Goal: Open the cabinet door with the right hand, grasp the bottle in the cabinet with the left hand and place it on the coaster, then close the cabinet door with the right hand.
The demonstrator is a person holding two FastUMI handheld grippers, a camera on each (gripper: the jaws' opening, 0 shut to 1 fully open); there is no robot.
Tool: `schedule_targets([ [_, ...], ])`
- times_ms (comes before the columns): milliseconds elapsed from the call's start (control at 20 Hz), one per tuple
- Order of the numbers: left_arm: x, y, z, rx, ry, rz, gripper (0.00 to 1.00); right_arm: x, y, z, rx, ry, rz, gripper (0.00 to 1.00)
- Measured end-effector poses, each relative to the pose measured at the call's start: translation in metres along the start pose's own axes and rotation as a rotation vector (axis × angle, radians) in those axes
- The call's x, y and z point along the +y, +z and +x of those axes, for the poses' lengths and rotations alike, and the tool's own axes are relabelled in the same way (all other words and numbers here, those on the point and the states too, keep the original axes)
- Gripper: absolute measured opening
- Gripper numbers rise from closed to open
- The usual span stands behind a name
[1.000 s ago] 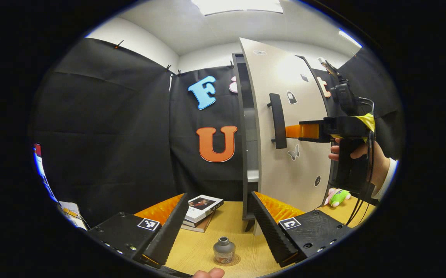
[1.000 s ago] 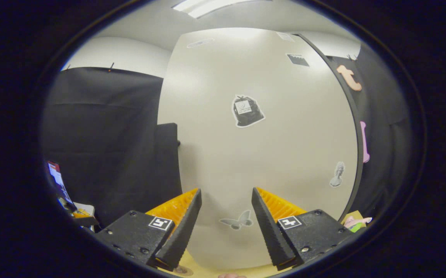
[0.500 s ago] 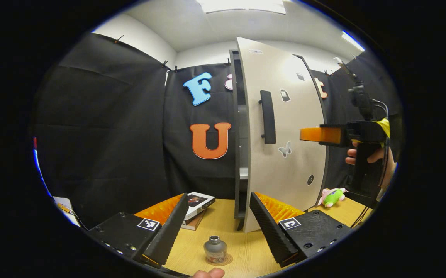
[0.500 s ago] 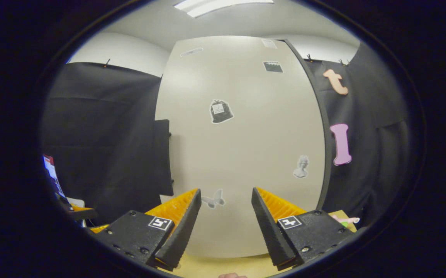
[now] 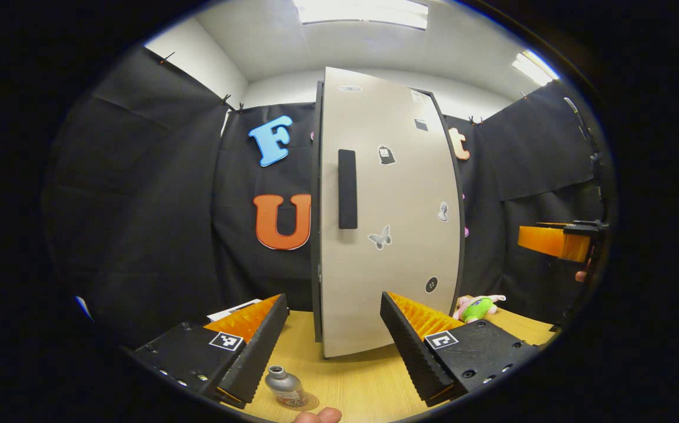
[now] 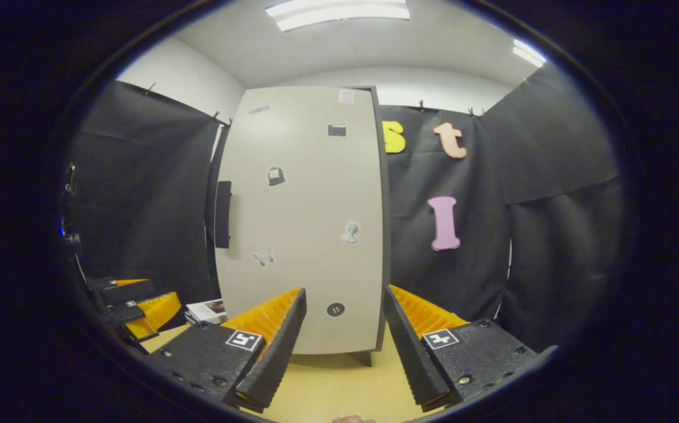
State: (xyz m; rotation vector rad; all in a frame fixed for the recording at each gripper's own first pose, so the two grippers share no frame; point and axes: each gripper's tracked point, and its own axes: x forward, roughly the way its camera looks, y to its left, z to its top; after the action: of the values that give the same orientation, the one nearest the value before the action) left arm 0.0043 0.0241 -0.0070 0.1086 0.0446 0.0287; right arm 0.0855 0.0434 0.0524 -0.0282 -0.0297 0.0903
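The pale cabinet door stands flush with its dark frame, its black handle near the left edge. A small grey bottle sits on a round coaster on the wooden table, low in the left gripper view. My left gripper is open and holds nothing, above and behind the bottle. In the right gripper view the door and handle lie some way ahead. My right gripper is open and holds nothing, away from the door. It also appears as the right gripper at the left view's far right.
A green and pink plush toy lies on the table right of the cabinet. Books lie left of the cabinet. The left gripper appears at the left edge of the right gripper view. A fingertip pokes in at the bottom.
The door swung from partly open to shut. My right gripper drew back from the door and away to the right. The left view shifted, so the bottle now sits lower left.
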Motion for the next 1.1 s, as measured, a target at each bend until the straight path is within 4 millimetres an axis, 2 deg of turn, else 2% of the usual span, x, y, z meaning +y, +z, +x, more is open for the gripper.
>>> schedule_targets([
  [200,-0.021,-0.006,0.000,-0.001,-0.036,-0.008,0.96,-0.032,-0.020,-0.019,0.016,-0.093,0.032,0.85],
  [400,-0.033,-0.017,0.000,0.015,-0.048,-0.001,0.96,-0.048,-0.024,-0.024,-0.005,-0.153,0.033,0.85],
  [550,-0.041,-0.019,0.001,0.027,-0.070,-0.017,0.96,-0.045,-0.023,-0.015,0.009,-0.133,0.068,0.86],
  [1000,-0.035,-0.018,0.000,0.015,-0.048,-0.010,0.96,-0.038,-0.032,-0.010,0.044,-0.118,0.099,0.83],
  [1100,-0.033,-0.018,0.001,0.012,-0.045,-0.008,0.96,-0.037,-0.032,-0.009,0.044,-0.116,0.093,0.85],
])
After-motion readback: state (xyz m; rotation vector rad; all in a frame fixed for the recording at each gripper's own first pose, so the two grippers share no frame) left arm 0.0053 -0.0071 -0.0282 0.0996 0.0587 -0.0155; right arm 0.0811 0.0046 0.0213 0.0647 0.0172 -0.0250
